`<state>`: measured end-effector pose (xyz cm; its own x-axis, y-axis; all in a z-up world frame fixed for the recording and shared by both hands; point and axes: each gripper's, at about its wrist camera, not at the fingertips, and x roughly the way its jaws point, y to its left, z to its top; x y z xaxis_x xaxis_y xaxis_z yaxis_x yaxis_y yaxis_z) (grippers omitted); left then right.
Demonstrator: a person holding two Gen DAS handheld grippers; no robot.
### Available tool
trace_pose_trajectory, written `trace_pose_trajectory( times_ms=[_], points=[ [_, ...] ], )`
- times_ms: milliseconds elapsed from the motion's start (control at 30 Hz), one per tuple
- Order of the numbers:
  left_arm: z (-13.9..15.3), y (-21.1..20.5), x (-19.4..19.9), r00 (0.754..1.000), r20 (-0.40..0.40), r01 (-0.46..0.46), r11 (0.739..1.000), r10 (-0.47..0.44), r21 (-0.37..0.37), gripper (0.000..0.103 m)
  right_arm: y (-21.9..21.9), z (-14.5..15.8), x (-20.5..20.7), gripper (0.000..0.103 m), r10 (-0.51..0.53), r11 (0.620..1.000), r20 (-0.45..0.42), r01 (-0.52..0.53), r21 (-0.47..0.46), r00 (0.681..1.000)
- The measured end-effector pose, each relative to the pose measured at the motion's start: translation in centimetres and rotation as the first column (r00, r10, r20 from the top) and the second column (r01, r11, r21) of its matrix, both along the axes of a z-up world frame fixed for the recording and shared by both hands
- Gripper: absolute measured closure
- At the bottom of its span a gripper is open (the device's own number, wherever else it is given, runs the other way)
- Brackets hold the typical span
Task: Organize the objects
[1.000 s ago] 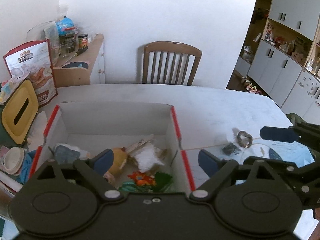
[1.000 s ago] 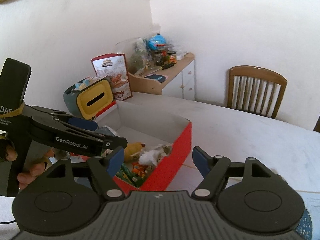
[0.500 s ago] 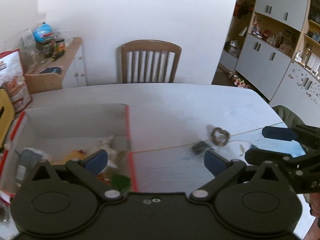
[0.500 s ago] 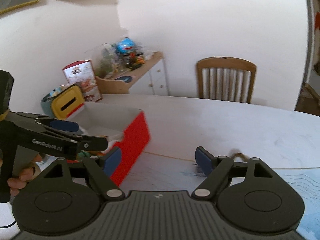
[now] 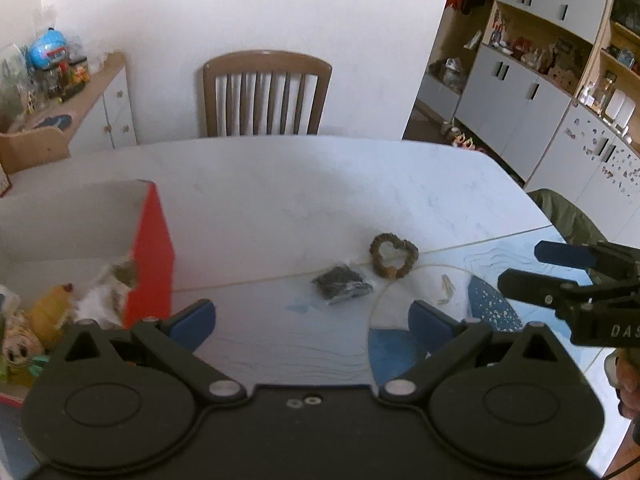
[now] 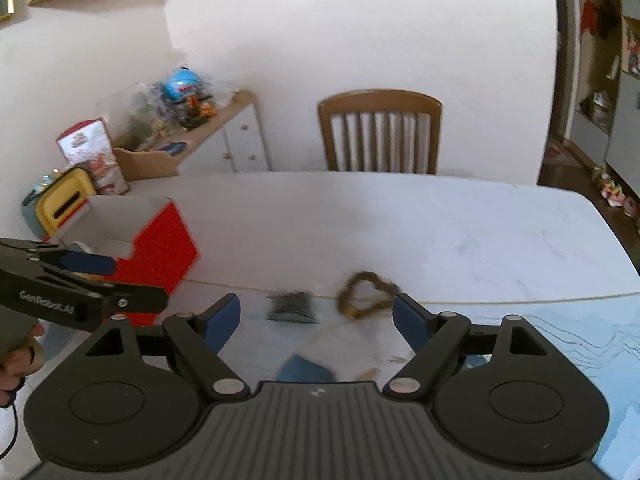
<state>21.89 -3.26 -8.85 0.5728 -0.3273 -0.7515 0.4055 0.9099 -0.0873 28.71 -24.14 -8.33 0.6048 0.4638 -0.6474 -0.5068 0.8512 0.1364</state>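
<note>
Both tools empty, lining up on the last loose items.

The left tool (image 5: 312, 316) and right tool (image 6: 316, 316) are spread wide, gripping nothing. A black packet (image 5: 342, 283) and heart-shaped wreath (image 5: 394, 256) lie just beside each other mid-tabletop (image 5: 280, 200); the red box (image 5: 154, 256) sits toward its left edge. Next, probably: lower over one, close, carry it to the box.
</note>
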Motion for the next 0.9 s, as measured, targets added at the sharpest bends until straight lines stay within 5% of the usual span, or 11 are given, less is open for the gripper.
trace_pose_trajectory(
  times_ms=[467,900],
  points=[
    [-5.5,-5.0,3.9,0.996,-0.065,-0.054,0.997,0.058,0.054,0.001,-2.6,-5.2,7.1,0.020,-0.112,0.994,-0.105,0.110,-0.029,0.988],
    [-8.3,-7.2,6.7,0.997,-0.055,-0.055,0.993,0.061,0.106,0.001,1.1,-8.3,11.0,0.020,-0.083,0.995,-0.156,0.074,-0.063,0.984]
  ],
)
